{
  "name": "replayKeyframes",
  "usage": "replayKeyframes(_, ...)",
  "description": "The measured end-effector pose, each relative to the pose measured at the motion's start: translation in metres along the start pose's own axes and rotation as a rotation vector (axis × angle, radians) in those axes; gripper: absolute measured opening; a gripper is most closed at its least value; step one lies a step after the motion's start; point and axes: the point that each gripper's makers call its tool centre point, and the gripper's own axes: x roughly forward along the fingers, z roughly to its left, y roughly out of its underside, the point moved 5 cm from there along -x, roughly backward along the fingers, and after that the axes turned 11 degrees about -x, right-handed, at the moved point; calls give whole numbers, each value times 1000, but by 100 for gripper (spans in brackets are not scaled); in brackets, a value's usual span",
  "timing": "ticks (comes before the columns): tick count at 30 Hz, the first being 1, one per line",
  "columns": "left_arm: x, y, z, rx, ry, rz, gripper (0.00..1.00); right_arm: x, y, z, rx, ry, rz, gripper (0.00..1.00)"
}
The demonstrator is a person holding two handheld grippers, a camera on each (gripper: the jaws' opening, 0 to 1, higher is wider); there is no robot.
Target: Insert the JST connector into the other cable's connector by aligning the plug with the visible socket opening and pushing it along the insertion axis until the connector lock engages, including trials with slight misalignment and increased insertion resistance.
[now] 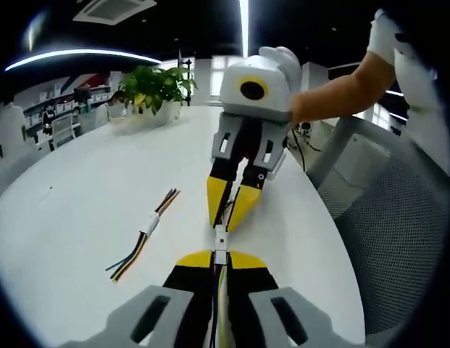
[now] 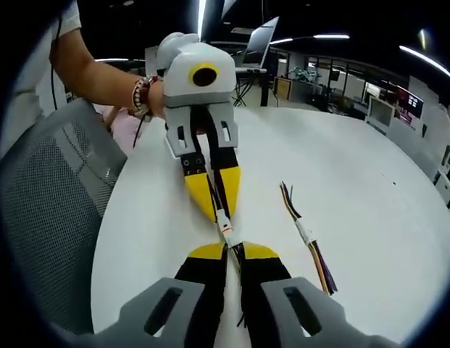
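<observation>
Both claws were clamped tight on the joined cable connector (image 1: 220, 243) between them, over the white table (image 1: 80, 217): left gripper (image 1: 220, 255), right gripper (image 2: 234, 250). A spare cable (image 1: 145, 233) lay beside them.

The white JST connector (image 1: 220, 246) sits right between the two pairs of yellow-tipped jaws, held just above the white table (image 1: 87, 203), its small body running end to end along the line between them. In the right gripper view the connector (image 2: 225, 228) shows a pale housing with dark and yellow wires trailing back from it. Whether plug and socket are fully seated, I can't tell.
</observation>
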Motion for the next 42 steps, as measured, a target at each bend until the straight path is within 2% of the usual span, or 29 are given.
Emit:
replayKeyframes(7, 4, 6, 1, 1, -1, 29, 0, 8, 8, 2, -1, -14, 44, 3)
replayKeyframes(10, 5, 6, 2, -9, 0, 24, 0, 9, 10, 0, 7, -9, 50, 3)
replayKeyframes(17, 5, 6, 5, -15, -1, 17, 0, 7, 8, -3, 18, -7, 34, 3)
replayKeyframes(25, 5, 10, 6, -8, -9, 44, 0, 5, 7, -4, 27, -2, 24, 3)
replayKeyframes(42, 7, 9, 6, -18, -18, 39, 0, 7, 6, -4, 22, 0, 33, 3)
